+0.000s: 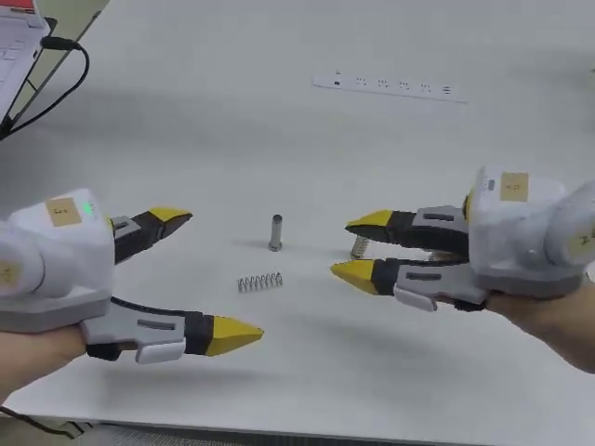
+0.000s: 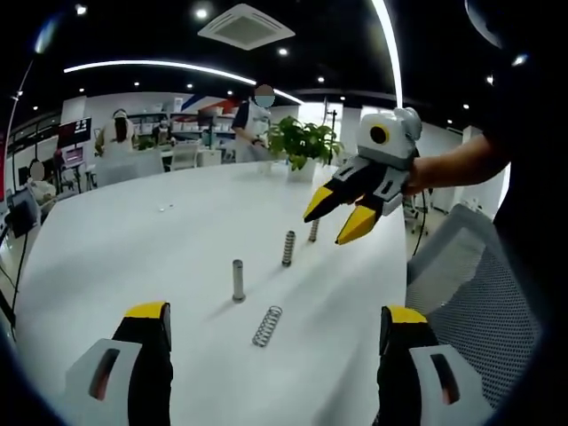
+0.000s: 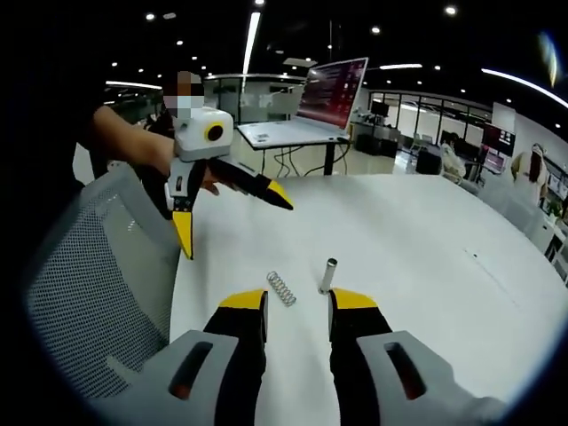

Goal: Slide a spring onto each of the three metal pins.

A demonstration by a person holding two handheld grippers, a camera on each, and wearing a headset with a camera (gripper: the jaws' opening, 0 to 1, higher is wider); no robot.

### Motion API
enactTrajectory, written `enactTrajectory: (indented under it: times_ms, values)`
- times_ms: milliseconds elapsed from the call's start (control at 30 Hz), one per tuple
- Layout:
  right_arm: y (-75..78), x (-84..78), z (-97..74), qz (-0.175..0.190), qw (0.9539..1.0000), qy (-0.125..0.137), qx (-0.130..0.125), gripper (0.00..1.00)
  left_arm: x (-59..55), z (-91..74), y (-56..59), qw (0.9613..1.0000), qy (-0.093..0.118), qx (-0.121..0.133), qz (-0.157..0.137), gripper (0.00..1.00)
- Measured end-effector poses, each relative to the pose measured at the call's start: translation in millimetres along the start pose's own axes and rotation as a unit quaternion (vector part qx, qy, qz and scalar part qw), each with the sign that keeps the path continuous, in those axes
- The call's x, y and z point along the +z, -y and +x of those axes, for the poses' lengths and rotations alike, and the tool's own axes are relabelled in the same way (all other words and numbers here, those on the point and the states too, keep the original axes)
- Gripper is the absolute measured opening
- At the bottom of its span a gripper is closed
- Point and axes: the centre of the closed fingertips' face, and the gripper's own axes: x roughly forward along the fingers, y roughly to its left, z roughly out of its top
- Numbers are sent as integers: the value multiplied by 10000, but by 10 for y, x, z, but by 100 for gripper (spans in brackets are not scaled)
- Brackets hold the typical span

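- Head view: left gripper (image 1: pixel 203 274) is level over the table (image 1: pixel 418 167), jaws spread wide, empty; right gripper (image 1: pixel 360 247) points left, jaws part open, empty; a bare pin (image 1: pixel 276 232) stands upright between them; a loose spring (image 1: pixel 259 282) lies near it.
- Left gripper view: a sprung pin (image 2: pixel 288 248) stands beyond the bare one.
- Right gripper view: own jaws narrowly apart, holding nothing; the spring lies just ahead.
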Motion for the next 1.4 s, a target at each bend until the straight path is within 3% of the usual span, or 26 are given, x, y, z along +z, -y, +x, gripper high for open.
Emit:
enactTrajectory:
  times_ms: [367, 667, 933, 1400]
  values:
    - [-119, -6, 390, -307, 9979, -304, 484, 24, 45, -53, -29, 10000, 83, 19, -16, 95]
    - [-193, -248, 696, -396, 9932, -761, 783, 22, 37, -51, -28, 10000, 79, -15, -31, 95]
    - [-154, -381, 861, -382, 9909, -1012, 802, 21, 22, -59, -39, 10000, 64, -20, -51, 94]
    - [-158, -551, 959, -561, 9851, -1399, 831, 16, 5, -63, -28, 10000, 35, -37, -49, 93]
